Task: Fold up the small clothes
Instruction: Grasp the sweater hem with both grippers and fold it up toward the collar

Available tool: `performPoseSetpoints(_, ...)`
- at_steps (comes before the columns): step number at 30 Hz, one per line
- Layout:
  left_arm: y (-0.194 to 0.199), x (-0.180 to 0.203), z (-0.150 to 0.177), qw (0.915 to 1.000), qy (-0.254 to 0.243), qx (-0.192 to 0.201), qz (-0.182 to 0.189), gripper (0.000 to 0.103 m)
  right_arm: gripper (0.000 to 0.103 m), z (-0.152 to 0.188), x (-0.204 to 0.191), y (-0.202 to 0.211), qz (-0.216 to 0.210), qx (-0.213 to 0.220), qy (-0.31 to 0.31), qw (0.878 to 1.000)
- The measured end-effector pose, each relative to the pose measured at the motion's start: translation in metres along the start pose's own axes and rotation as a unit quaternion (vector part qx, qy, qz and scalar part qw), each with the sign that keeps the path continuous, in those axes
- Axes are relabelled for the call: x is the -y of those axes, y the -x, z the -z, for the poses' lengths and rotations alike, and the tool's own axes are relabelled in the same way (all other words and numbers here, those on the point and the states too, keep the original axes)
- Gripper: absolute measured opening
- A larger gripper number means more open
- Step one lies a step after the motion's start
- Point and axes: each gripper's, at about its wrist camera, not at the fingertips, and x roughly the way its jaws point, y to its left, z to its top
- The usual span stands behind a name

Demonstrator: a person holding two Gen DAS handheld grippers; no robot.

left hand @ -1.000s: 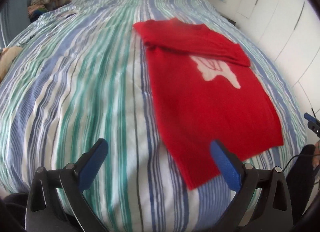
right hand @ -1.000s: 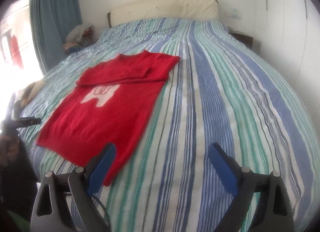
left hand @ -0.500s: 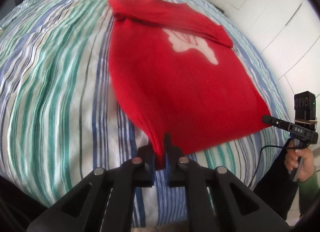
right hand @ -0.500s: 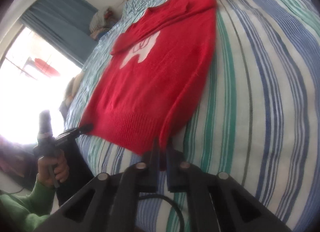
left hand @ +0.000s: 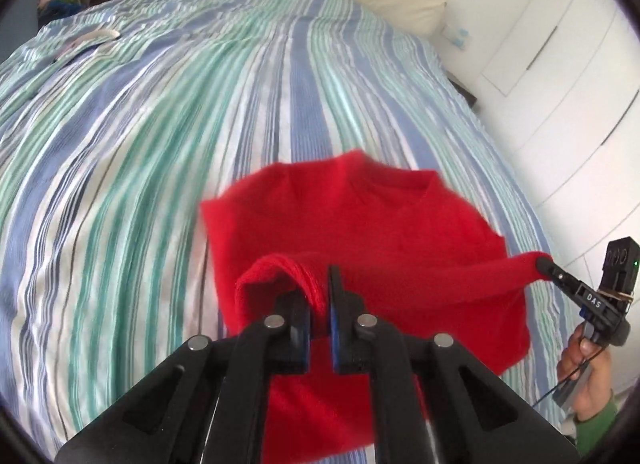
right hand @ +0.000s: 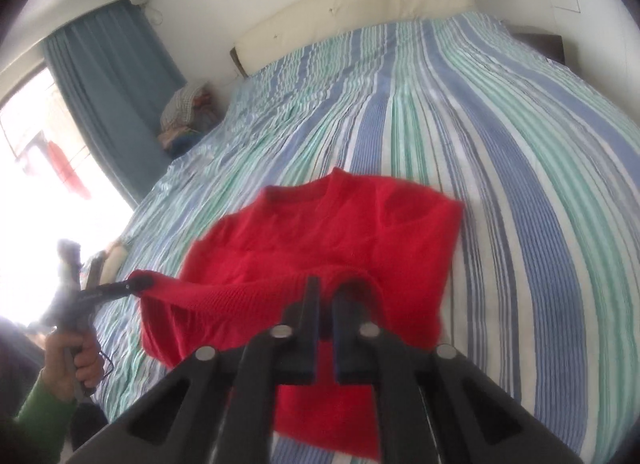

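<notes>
Left tongs (left hand: 319,300) are clamped on one bottom corner of the red sweater (left hand: 384,232), the knit hem bunched between the blue-lined pads and curling over the left-hand pad. Right tongs (right hand: 326,306) are clamped on the opposite bottom corner in the same manner, with a loop of hem arching over the right-hand pad. Both corners are raised off the bed (left hand: 160,144).

From the left wrist view, the right tongs (left hand: 546,264) appear far to the right, with the ribbed hem stretched taut between the two grips. The right hand (left hand: 586,360), in a green cuff, holds that handle. From the right wrist view, the left tongs (right hand: 134,284) appear far to the left, held by the left hand (right hand: 70,360); this region is blurred and washed out by window light.

Ahead of both tongs the sweater's upper body lies flat on the striped bed cover, neckline pointing away toward the cream headboard (right hand: 352,12). The lower part is lifted and doubled back over it. Beyond the sweater, a pile of clothes (right hand: 186,112) sits by the blue curtain (right hand: 108,96), far left of the right tongs. White wardrobe doors (left hand: 560,64) stand far right of the left tongs.
</notes>
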Motion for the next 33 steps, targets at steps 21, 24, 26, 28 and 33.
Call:
performPoseSetpoints(21,-0.040,0.012,0.018,0.9951,-0.098,-0.013,-0.005,0.092,0.051,-0.018,-0.013,-0.063,-0.041,-0.036,0.125,0.991)
performPoseSetpoints(24,-0.067,-0.013,0.028,0.9926,-0.076,-0.042,-0.084,0.091,0.058,0.025,-0.013,-0.076,-0.027,-0.094,0.165,0.981)
performPoseSetpoints(26,-0.047,-0.031,0.028,0.9948,-0.030,-0.021,-0.095,0.090,0.050,0.046,0.013,-0.083,0.042,-0.127,0.162,0.978)
performPoseSetpoints(28,-0.017,-0.036,0.034,0.9971,-0.007,0.001,-0.076,0.091,0.046,0.048,0.028,-0.057,0.044,-0.100,0.127,0.986)
performPoseSetpoints(33,0.056,-0.005,0.086,0.9952,-0.064,0.033,-0.066,0.098,0.065,0.066,0.009,0.024,0.084,-0.030,0.146,0.985)
